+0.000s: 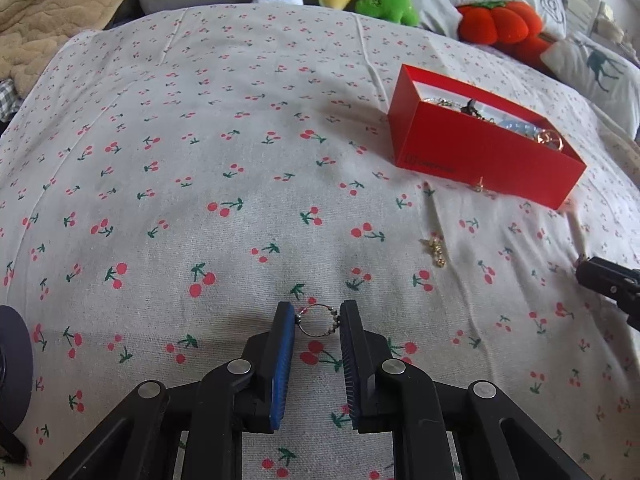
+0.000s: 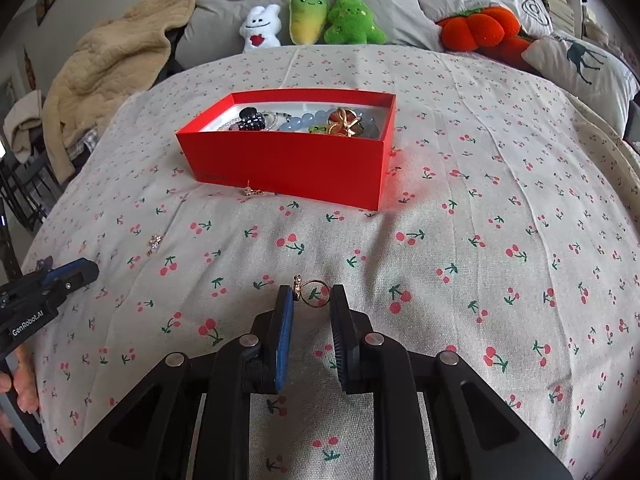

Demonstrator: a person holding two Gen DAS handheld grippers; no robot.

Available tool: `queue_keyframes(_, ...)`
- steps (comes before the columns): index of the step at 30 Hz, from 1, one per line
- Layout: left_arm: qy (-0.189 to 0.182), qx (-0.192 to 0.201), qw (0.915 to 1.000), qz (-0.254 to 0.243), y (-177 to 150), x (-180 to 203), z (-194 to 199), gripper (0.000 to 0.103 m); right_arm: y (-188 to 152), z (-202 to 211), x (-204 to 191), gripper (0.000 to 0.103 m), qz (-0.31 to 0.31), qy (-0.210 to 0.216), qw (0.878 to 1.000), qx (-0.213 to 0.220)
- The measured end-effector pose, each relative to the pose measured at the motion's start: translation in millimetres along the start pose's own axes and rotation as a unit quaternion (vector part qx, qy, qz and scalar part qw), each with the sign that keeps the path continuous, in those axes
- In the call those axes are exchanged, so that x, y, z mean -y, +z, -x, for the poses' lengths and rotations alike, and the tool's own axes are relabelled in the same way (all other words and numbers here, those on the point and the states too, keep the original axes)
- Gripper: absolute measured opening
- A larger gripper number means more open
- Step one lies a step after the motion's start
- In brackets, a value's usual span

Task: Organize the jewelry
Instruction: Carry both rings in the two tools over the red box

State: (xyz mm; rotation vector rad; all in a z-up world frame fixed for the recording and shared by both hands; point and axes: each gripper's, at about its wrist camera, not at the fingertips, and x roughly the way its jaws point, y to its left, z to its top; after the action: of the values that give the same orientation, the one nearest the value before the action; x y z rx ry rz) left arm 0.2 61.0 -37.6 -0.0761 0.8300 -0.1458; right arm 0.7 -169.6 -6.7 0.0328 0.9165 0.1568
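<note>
A red box [image 1: 480, 152] holding several pieces of jewelry stands on the cherry-print bedspread; it also shows in the right wrist view [image 2: 288, 164]. My left gripper [image 1: 318, 320] has a thin silver beaded ring [image 1: 318, 320] between its fingertips, touching both pads. My right gripper [image 2: 312, 295] has a gold ring [image 2: 314, 294] between its fingertips, touching both pads. A gold earring [image 1: 436, 249] lies loose on the bed, also in the right wrist view [image 2: 155, 243]. A small gold stud [image 2: 251, 191] lies against the box front, also in the left wrist view [image 1: 479, 187].
Plush toys [image 2: 312, 20] and pillows [image 2: 580, 60] line the far side of the bed. A beige blanket [image 2: 108, 64] is heaped at the far left. The other gripper shows at each view's edge, left [image 2: 48, 280] and right [image 1: 608, 280].
</note>
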Motion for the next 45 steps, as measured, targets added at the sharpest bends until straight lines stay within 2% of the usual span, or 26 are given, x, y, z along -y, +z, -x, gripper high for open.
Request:
queue_keyframes(15, -0.028, 0.019, 0.9990, -0.028, 34.7, 43.7, 14.3, 0.017, 17.0, 11.0, -15.1, 0.020, -0.004, 0.006, 1.000, 0.011)
queue_keyframes(23, -0.032, 0.024, 0.9982, -0.044, 63.5, 61.7, 9.2, 0.017, 40.5, 13.6, -6.7, 0.020, -0.037, 0.003, 0.999, 0.021)
queue_keyframes(30, -0.047, 0.033, 0.9975, -0.043, 88.6, 73.2, -0.4, 0.017, 59.6, 11.3, 7.1, 0.020, -0.082, 0.004, 0.996, 0.027)
queue_keyframes(38, -0.062, 0.036, 0.9963, -0.048, 113.8, 89.3, -20.3, 0.017, 92.6, 14.4, 0.4, 0.020, -0.075, 0.010, 0.995, 0.069)
queue_keyframes(45, -0.064, 0.030, 0.9962, -0.051, 123.6, 96.7, -45.3, 0.017, 106.0, -1.5, 7.4, 0.020, -0.103, 0.027, 0.992, 0.071)
